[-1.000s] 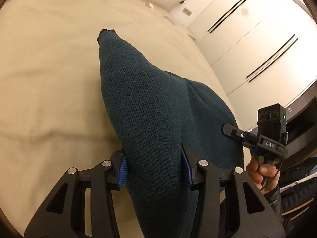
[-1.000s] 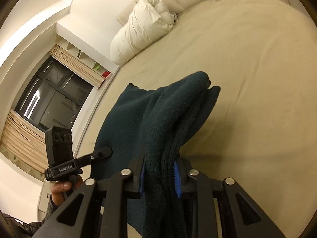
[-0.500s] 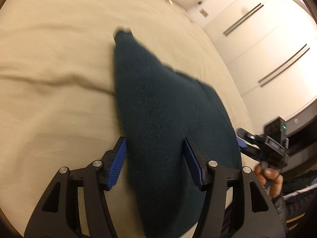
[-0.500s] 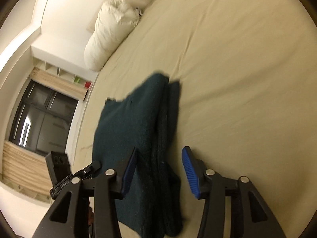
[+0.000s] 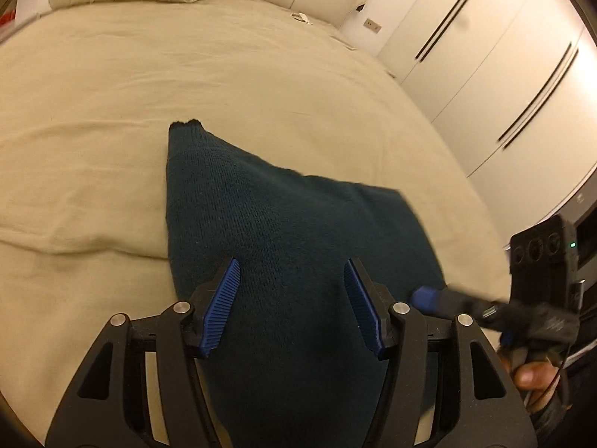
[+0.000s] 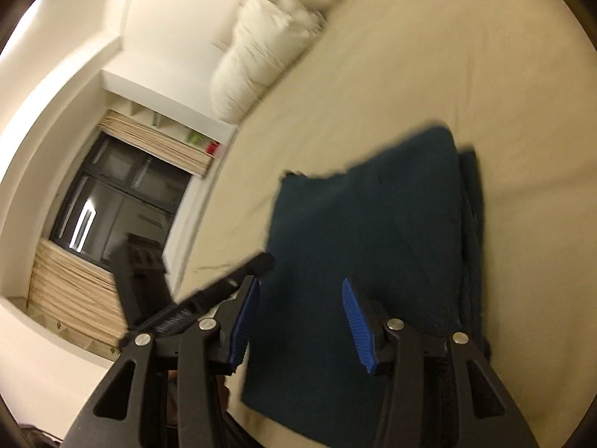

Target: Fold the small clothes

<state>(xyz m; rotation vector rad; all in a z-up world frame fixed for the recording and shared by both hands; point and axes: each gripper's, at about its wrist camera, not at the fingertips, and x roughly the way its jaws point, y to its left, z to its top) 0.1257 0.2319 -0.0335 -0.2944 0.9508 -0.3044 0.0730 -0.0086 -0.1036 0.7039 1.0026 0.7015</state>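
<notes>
One dark teal knit garment (image 5: 283, 239), coarse weave, folded flat on the smooth beige bedsheet (image 5: 93, 119), layered edges stacked along one side. Left gripper (image 5: 291, 300) jaws wide apart, holding nothing, cloth lying below between the ribbed blue pads. Right gripper (image 6: 300, 321) same: spread wide, empty, garment (image 6: 377, 224) just ahead.

I see a dark teal knit garment (image 5: 291, 231) on beige bed (image 5: 112, 93); black claws, blue ribbed pads (image 5: 223, 308); white pillow (image 6: 261, 71).

Dark teal knit garment (image 5: 283, 224) lies folded (layered edges) on bed.
</notes>
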